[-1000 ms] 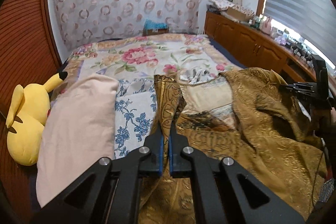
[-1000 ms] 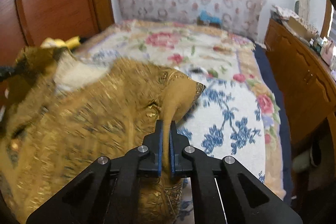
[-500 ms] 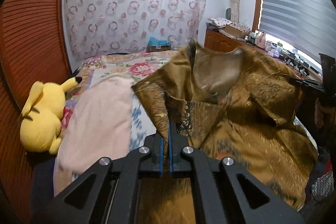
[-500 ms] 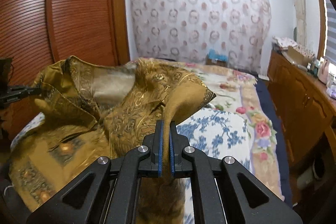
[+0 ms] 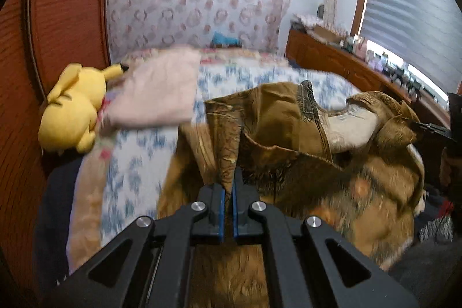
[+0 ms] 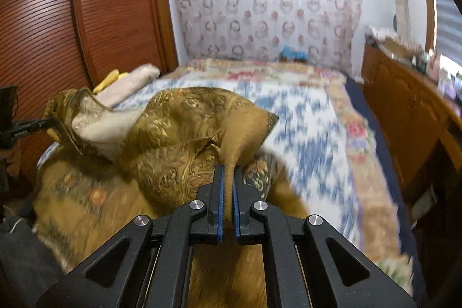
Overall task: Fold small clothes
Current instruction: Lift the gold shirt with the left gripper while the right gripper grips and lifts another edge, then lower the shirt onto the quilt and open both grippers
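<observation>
A gold brocade garment (image 5: 288, 134) with a pale lining hangs between my two grippers above the near end of the bed. My left gripper (image 5: 227, 181) is shut on one edge of it. My right gripper (image 6: 228, 172) is shut on another edge of the garment (image 6: 173, 134). The right gripper shows at the right edge of the left wrist view (image 5: 433, 129), and the left gripper shows at the left edge of the right wrist view (image 6: 26, 124). The lower part of the garment drapes down and is blurred.
The bed (image 5: 138, 163) has a floral quilt. A pink folded cloth (image 5: 161, 94) and a yellow plush toy (image 5: 72, 108) lie at its left side by a wooden wardrobe (image 6: 57, 33). A wooden cabinet (image 6: 404, 106) with small items runs along the right.
Both grippers have lifted the garment off the bed, held it high, then brought it down toward the bed. Both stay shut on it.
</observation>
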`<state>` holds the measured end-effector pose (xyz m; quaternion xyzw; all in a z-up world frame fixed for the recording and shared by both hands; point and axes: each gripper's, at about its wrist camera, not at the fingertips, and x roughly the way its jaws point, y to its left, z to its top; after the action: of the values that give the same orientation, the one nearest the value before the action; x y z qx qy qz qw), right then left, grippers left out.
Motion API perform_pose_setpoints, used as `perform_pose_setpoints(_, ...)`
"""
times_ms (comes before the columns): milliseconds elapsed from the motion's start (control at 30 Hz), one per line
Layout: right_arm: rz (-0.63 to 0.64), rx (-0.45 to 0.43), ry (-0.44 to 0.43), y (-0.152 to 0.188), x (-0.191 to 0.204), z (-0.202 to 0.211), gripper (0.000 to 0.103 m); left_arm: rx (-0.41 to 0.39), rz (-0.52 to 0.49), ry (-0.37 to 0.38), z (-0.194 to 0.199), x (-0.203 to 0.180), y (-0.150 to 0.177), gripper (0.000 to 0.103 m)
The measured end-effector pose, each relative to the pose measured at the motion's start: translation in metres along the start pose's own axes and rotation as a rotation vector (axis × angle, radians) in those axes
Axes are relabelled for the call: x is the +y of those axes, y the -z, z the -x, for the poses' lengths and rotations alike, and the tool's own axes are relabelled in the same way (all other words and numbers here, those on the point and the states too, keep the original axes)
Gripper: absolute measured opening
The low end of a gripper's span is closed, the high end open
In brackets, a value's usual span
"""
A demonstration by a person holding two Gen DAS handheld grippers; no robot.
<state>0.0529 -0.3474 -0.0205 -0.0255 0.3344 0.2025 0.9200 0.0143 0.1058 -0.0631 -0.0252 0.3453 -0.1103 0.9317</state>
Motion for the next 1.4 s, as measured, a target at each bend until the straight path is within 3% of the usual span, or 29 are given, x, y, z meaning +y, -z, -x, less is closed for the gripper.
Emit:
perform_pose_setpoints(200,-0.017,0.045,0.014,0.032,-0.003,0.012,0.002,0.025,0.014,0.001,0.014,0.0,0.023,0.001)
perform_pose_setpoints(367,0.021,0.054,0.024,0.033,0.003,0.028,0.002,-0.005,-0.005,-0.005,0.036,-0.007,0.02,0.002)
perform_pose_setpoints(533,0.043,0.075,0.019,0.032,0.009,0.034,0.003,-0.027,-0.022,-0.004,0.05,-0.011,0.014,0.009)
perform_pose_setpoints(700,0.059,0.064,0.019,0.03,0.012,0.045,0.005,-0.083,-0.031,-0.009,0.069,-0.01,0.003,0.024)
perform_pose_setpoints(767,0.057,0.042,0.02,0.026,0.01,0.054,0.012,-0.104,-0.037,-0.025,0.073,-0.01,-0.001,0.037)
perform_pose_setpoints(833,0.051,0.025,0.035,0.023,0.006,0.062,0.018,-0.111,-0.039,-0.037,0.073,-0.008,-0.006,0.041)
perform_pose_setpoints(967,0.047,-0.011,0.078,0.013,-0.002,0.068,0.026,-0.109,-0.038,-0.036,0.063,-0.003,-0.013,0.058)
perform_pose_setpoints(1100,0.031,-0.022,0.09,0.003,-0.008,0.055,0.035,-0.075,-0.035,-0.02,0.038,0.002,-0.021,0.059)
perform_pose_setpoints(1233,0.012,-0.024,0.066,-0.01,-0.011,0.027,0.039,-0.031,-0.033,-0.038,0.003,0.011,-0.029,0.059)
perform_pose_setpoints(1400,0.005,0.018,0.061,-0.022,-0.017,-0.014,0.047,0.01,-0.025,-0.057,-0.031,0.021,-0.037,0.059)
